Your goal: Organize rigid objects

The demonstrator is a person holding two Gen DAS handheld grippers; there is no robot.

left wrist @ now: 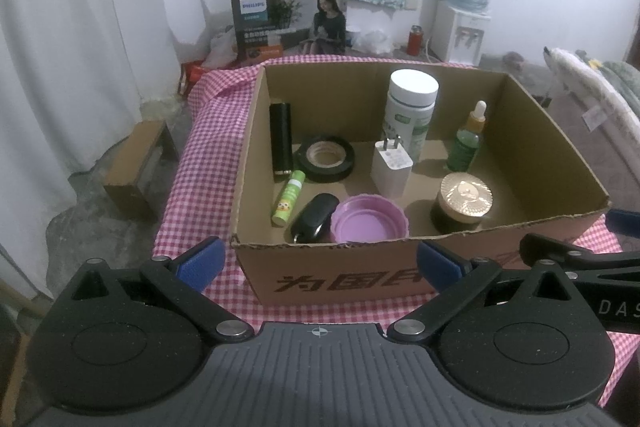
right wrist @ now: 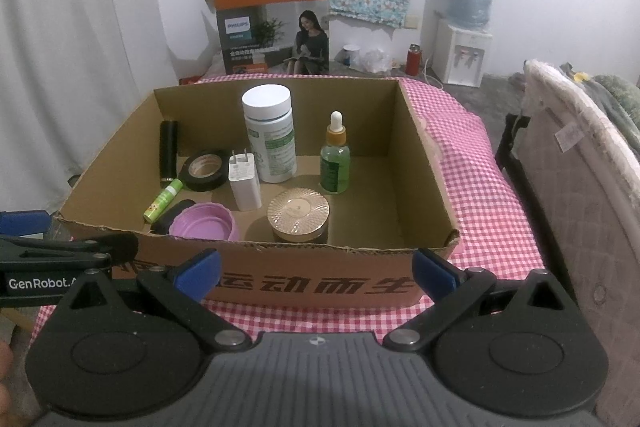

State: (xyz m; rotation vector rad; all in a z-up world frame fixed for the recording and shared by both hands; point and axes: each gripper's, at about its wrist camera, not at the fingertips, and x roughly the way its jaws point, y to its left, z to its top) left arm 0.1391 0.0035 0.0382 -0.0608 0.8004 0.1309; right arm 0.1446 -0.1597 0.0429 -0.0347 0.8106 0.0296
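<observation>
**Both grippers spread wide before the filled box**

Left gripper [left wrist: 320,261] hangs with its blue pads far apart and nothing between them, just short of the near wall of the cardboard box [left wrist: 532,131]. Right gripper [right wrist: 316,269] matches it, jaws wide and empty, in front of the same near wall; each gripper shows at the edge of the other's view.

The counter, under a pink checked cloth [left wrist: 200,163], carries the open box, and every task item sits inside it.

- White bottle [left wrist: 410,111] with a white cap stands upright near the far wall, roughly mid-box.
- Purple lid [left wrist: 368,221] lies rim-up against the near wall.
- Gold-topped jar [left wrist: 464,203] sits just right of the purple lid, near the front.
- Black tape roll [left wrist: 326,158] lies flat, left of centre.
- White charger plug [left wrist: 391,165] stands prongs-up just in front of the white bottle, between the tape roll and the jar.
- Black tube [left wrist: 280,137] stands upright against the left wall.
- Green dropper bottle [left wrist: 468,139] stands upright, right of the white bottle and behind the jar.
- Black key fob [left wrist: 314,219] lies touching the purple lid on its left.
- Green stick [left wrist: 289,197] lies tilted between the black tube and the key fob.
</observation>
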